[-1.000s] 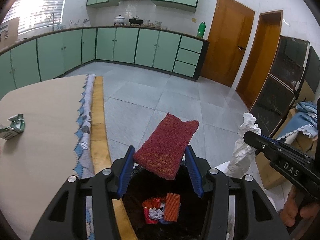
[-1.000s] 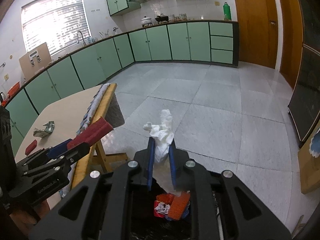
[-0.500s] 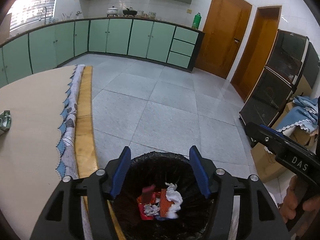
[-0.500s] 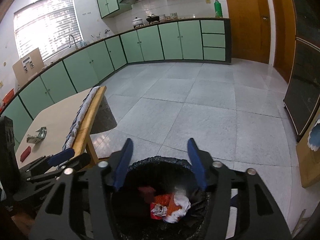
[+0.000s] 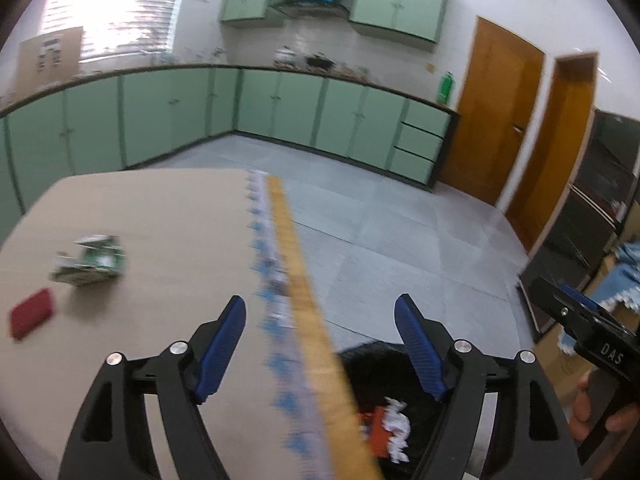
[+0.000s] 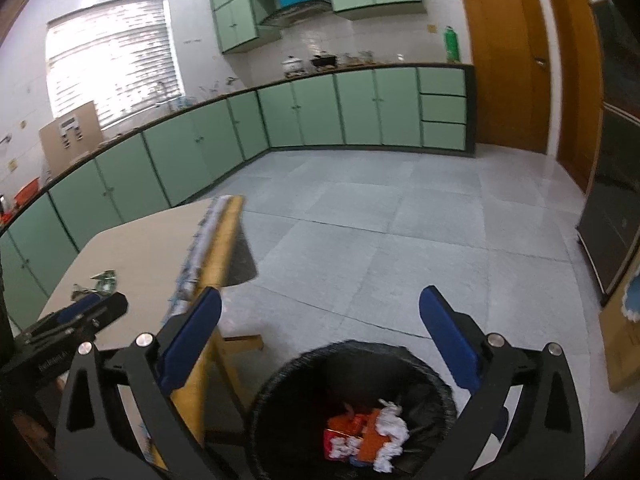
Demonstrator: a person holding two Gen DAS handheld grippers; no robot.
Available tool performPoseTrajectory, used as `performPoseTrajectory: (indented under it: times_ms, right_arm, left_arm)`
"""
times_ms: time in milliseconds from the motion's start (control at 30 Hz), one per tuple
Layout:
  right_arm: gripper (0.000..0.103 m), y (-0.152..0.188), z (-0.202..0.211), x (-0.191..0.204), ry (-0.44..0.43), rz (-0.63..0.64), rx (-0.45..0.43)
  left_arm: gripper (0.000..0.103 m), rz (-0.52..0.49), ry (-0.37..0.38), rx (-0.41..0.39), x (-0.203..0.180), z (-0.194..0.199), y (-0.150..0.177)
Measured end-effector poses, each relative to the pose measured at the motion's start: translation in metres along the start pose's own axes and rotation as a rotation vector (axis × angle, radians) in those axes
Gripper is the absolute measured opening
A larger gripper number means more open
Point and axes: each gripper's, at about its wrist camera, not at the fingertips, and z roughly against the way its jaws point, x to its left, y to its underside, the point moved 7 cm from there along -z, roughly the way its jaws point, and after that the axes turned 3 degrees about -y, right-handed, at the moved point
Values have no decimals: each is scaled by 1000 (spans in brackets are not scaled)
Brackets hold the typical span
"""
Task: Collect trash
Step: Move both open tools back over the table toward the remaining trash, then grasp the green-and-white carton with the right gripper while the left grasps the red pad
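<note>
Left wrist view: the left gripper is spread wide with nothing between its blue pads, hanging over the table edge, where a patterned cloth fringe runs along the wooden rim. On the table, out beyond the gripper and to its left, lie a crumpled green wrapper and, nearer the table's left edge, a small red piece. Just off the table's edge stands the black-lined trash bin, holding red, orange and white scraps. The right gripper hangs above that bin, its jaws wide apart and empty.
</note>
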Motion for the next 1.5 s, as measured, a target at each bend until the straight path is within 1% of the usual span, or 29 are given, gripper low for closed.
performPoseTrajectory:
  times_ms: [133,200,300,400,500,633,833,1033,1233,1367,1500]
  right_arm:
    - [97,-9,-10,47,-67,33,-6]
    - [97,-13,-17,74,-102,54,-4]
    - [97,-16,-29,115,-150,90,4]
    - [97,-16,-44,161,-198,123,15]
    - [97,-14,-56,200,-232,154,24]
    - [97,-9,-75,247,-257,197,49]
    - [97,7,-103,305,-276,230,93]
    - [97,31,-127,350,-279,249,148]
    - [97,43,-144,369,-257,251,182]
    - [97,44,-153,369,-226,254,195]
    - [97,45,-159,370,-218,245,199]
  left_arm:
    - [76,35,-99,-45,54,22,-9]
    - [76,61,-161,-63,90,35,-12]
    - [76,95,-238,-74,134,47,-13]
    - [76,133,-334,-76,186,59,-9]
    - [76,178,-389,-69,225,66,-2]
    - [76,214,-448,-62,263,71,5]
    - [76,233,-494,-49,298,68,11]
    - [76,260,-502,-30,321,64,19]
    - [76,278,-499,-10,334,59,27]
    - [76,287,-494,0,339,53,30]
    - [76,287,-491,8,339,47,30]
